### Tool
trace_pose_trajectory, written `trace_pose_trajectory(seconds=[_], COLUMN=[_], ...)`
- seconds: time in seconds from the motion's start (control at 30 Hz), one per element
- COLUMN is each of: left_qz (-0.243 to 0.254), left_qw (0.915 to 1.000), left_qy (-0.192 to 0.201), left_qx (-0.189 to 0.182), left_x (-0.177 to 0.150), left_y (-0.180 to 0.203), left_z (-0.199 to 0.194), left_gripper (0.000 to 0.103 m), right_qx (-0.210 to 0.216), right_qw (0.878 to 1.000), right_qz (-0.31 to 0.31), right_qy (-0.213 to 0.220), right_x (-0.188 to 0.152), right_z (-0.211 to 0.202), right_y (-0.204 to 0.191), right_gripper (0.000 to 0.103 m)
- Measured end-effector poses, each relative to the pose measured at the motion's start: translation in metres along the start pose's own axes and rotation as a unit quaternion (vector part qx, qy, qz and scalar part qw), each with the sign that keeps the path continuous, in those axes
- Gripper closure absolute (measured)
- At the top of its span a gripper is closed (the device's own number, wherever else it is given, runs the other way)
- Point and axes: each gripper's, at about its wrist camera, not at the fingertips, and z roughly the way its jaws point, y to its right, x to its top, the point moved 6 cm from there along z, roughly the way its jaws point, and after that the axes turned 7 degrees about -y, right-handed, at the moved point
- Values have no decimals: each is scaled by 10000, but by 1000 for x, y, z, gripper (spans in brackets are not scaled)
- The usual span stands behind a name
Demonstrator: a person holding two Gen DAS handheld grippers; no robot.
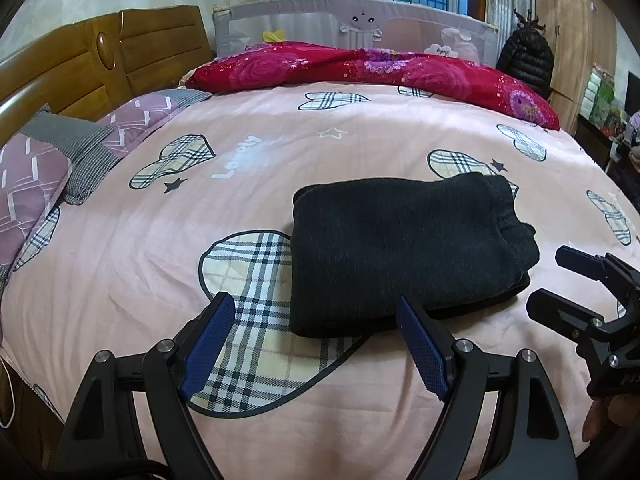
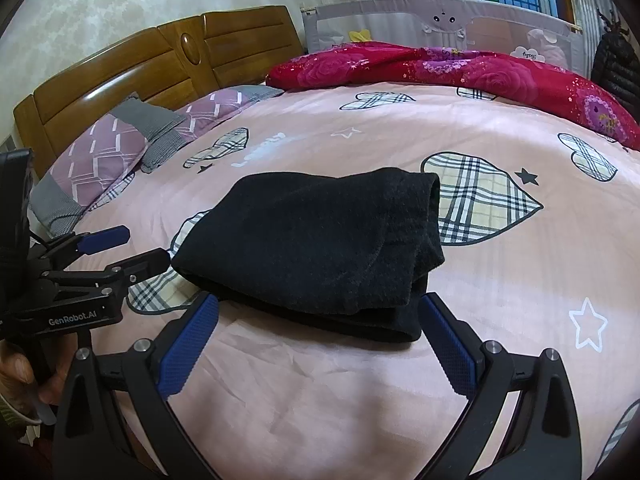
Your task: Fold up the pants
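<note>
Both claws stand with their blue pads apart and nothing between them. My left gripper (image 1: 316, 312) hovers low over the pink bedspread (image 1: 120, 248), and the folded black pants (image 1: 400, 252) lie just ahead of it, reaching off to its right; the right pad (image 1: 420, 344) overlaps the near edge of the bundle, though I cannot tell whether it touches the cloth. My right gripper (image 2: 320, 312) faces the same bundle (image 2: 312, 248) head on: the pants sit straight ahead, their near edge spanning the gap between its pads, with the layered open end toward the right. From that wrist I see the left gripper (image 2: 144, 248) off to the left, tips spread, just beside the bundle's left corner.

I see no containers close to either claw. Beyond the pants, at the far edge of the bed, lies a red floral quilt (image 1: 380, 68), with pillows (image 1: 36, 184) far to the left against the wooden headboard (image 1: 100, 56).

For writing, the left gripper's body reads "GenRobot.AI" (image 2: 78, 320), the bedspread carries the white word "Lovely" (image 1: 236, 160), and a cloud patch on the grey bed rail (image 2: 400, 16) seems to read "Baby" (image 2: 530, 55).
</note>
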Motion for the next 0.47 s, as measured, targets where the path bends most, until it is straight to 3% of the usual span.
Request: trace_pose_trajectory(seconds=[0.47], left_qz=[74], left_qw=[9999], left_qy=[87], left_qx=[48], left_x=[14], left_y=[15], left_z=[-1], left_gripper=[20], right_qx=[86], right_qw=[9997], right_qz=[128], right_qy=[192], right_x=[6], right_z=[-4], right_y=[5], right_gripper=[3])
